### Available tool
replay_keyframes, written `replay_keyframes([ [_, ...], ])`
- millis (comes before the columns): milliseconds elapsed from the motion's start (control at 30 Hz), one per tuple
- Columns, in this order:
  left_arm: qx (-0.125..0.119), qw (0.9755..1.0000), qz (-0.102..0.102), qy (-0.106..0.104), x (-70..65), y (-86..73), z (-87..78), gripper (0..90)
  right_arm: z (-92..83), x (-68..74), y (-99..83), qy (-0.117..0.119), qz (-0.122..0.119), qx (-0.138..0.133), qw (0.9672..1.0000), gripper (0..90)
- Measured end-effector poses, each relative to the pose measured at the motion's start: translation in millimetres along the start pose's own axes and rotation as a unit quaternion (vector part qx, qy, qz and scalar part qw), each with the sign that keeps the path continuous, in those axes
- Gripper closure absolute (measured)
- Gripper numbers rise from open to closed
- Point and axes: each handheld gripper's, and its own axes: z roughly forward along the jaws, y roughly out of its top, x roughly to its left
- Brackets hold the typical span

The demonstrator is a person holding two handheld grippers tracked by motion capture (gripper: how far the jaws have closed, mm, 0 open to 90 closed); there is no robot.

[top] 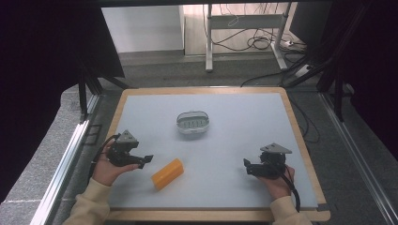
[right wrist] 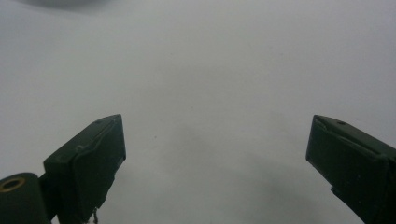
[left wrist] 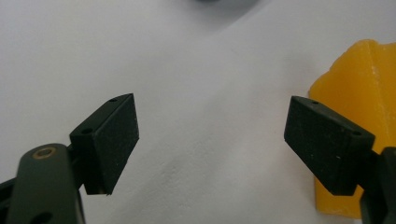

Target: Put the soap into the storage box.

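An orange-yellow block [top: 167, 174] lies on the grey table mat [top: 225, 117], near the front left. My left gripper [top: 146, 160] is held just left of it, jaws pointing right toward it. In the left gripper view the jaws stand wide open [left wrist: 212, 140] over bare mat, and the block [left wrist: 359, 88] sits behind the right jaw, outside the gap. A small oval dish with a white rim [top: 193, 123] rests at the middle of the mat. My right gripper [top: 247, 165] is at the front right, open [right wrist: 215, 158] with only bare mat between its jaws.
The mat lies on a wooden board [top: 300, 136]. Beyond it are a dark floor, a metal table frame [top: 244, 33] and loose cables [top: 263, 44]. Dark curtains hang at both sides, and a metal rail [top: 65, 159] runs along the left.
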Motion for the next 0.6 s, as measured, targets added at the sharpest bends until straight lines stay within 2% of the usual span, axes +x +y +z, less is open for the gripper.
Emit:
replay_keyframes([
  [33,0.000,1.0000,0.000,0.000,0.0,0.0,0.0,18.9,0.0,0.0,0.0,0.000,0.000,0.000,1.0000,5.3],
  [167,0.009,1.0000,-0.004,0.003,-2.3,-1.6,-2.0,24.5,-9.3,-0.1,1.5,0.001,-0.002,-0.033,0.9994,10.1],
  [233,0.014,0.9999,-0.003,0.000,-2.6,-2.1,-1.6,25.3,-11.4,1.4,2.5,-0.001,-0.005,-0.038,0.9992,10.0],
  [433,0.019,0.9998,-0.004,0.000,-1.4,-1.1,-2.5,25.5,-12.6,2.5,1.1,-0.001,-0.016,-0.033,0.9993,10.1],
  [533,0.025,0.9997,-0.008,0.004,-0.6,-1.2,-4.3,25.1,-12.0,-0.6,0.4,-0.002,-0.011,-0.023,0.9997,9.8],
  [567,0.029,0.9995,-0.011,0.003,-1.4,-0.3,-5.9,25.1,-12.9,-2.4,-1.5,0.002,0.002,-0.011,0.9999,9.1],
  [600,0.029,0.9995,-0.011,0.003,-1.4,-0.3,-5.9,25.7,-12.9,-2.4,-1.5,0.002,0.002,-0.011,0.9999,9.1],
])
